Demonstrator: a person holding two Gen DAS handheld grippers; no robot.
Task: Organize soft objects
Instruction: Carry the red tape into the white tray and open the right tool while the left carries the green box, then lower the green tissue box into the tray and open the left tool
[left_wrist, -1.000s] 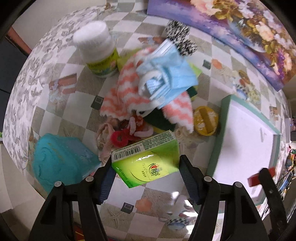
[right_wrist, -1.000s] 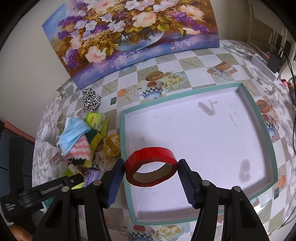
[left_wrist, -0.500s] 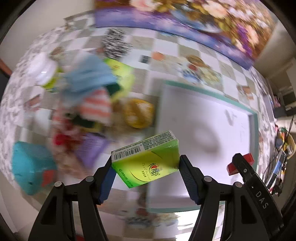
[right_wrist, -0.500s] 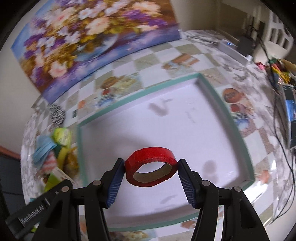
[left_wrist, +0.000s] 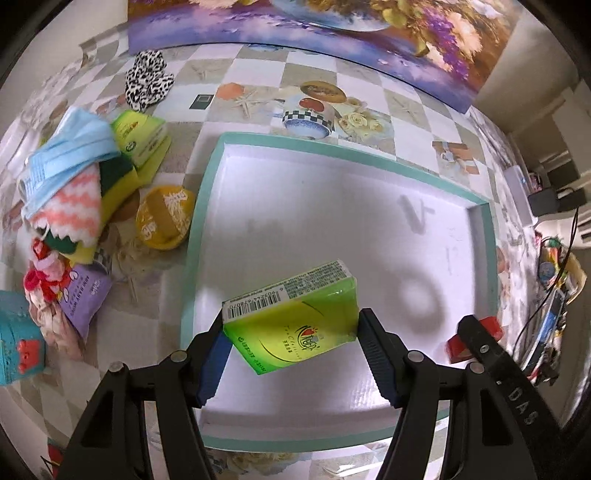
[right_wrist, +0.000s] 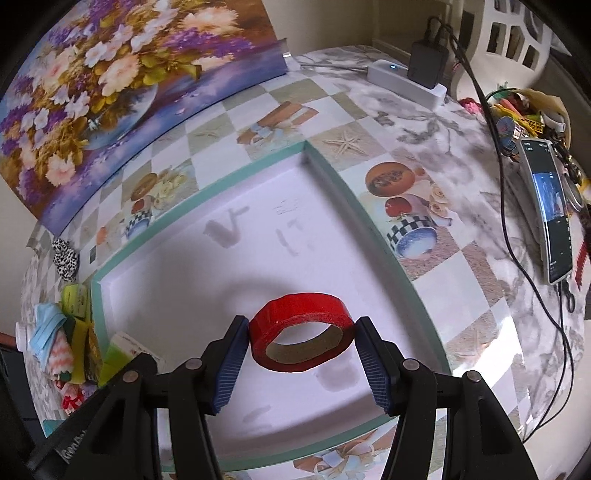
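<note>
My left gripper (left_wrist: 291, 328) is shut on a green tissue pack (left_wrist: 295, 321) and holds it above the near left part of the white tray (left_wrist: 199, 206) with a teal rim. The right gripper (right_wrist: 300, 341) is shut on a red tape roll (right_wrist: 301, 325), which hangs over the tray (right_wrist: 380, 236) toward its near right side. In the left wrist view the right gripper's arm and the red roll (left_wrist: 461, 345) show at the right edge. A pile of soft things lies left of the tray: blue face masks (left_wrist: 70, 147), a pink-and-white cloth (left_wrist: 77, 199) and sponges (left_wrist: 122, 188).
Beside the pile are a leopard-print scrunchie (left_wrist: 147, 83), a yellow round tin (left_wrist: 164, 218), a purple wipes pack (left_wrist: 83, 295) and a teal box (left_wrist: 16, 332). A flower painting (right_wrist: 110, 74) leans at the back. A phone (right_wrist: 554, 206), cables and a power strip (right_wrist: 406, 79) lie right of the tray.
Both grippers have moved sideways from the pile and the tray's left edge to over the tray, each keeping its object. The pile has slid to the left of both views.
</note>
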